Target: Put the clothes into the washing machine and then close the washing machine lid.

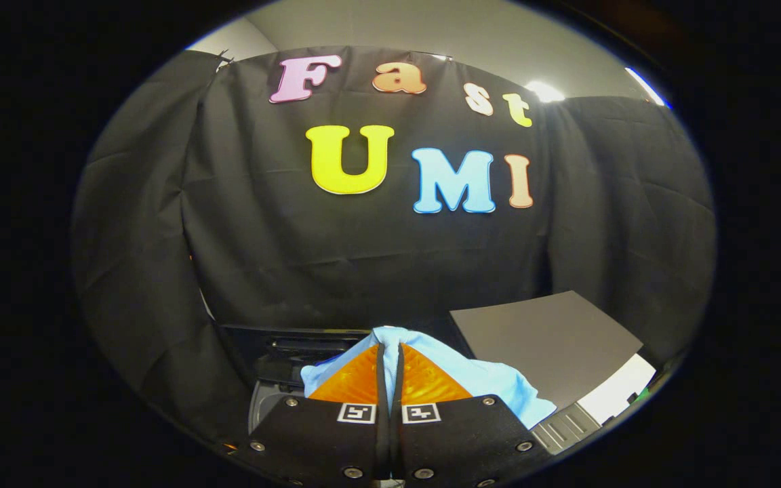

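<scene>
Pinching light-blue cloth (492, 379), gripper (389, 352) closed; cloth trails right over washer (275, 400).

Black cloth wall (377, 257) hung in folds beneath a pale ceiling (431, 34); a ceiling light (544, 91) glared above it.

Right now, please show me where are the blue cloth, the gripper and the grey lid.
blue cloth (499, 383), gripper view, on the fold right of the fingers.
gripper (389, 356), gripper view, between the fingertips, which pinch the cloth.
grey lid (546, 342), gripper view, on the middle of its flat face.
</scene>
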The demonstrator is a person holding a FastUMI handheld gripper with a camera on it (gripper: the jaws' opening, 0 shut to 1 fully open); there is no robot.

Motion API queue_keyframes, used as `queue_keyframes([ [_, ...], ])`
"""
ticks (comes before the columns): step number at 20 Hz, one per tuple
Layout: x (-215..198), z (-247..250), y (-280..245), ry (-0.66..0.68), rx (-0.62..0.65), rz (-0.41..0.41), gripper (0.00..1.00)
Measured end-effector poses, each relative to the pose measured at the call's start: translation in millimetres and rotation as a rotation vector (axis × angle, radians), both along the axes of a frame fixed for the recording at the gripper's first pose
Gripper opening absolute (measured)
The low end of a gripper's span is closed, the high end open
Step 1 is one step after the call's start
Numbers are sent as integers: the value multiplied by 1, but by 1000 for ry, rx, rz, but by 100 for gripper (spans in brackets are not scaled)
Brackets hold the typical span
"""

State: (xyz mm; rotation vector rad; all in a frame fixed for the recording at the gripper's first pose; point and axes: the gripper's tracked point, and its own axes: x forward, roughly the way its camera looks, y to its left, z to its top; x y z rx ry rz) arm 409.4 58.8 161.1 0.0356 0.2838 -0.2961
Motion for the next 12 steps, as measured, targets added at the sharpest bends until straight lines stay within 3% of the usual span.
queue_keyframes([
  [12,14,-39,82,64,42,74,0],
])
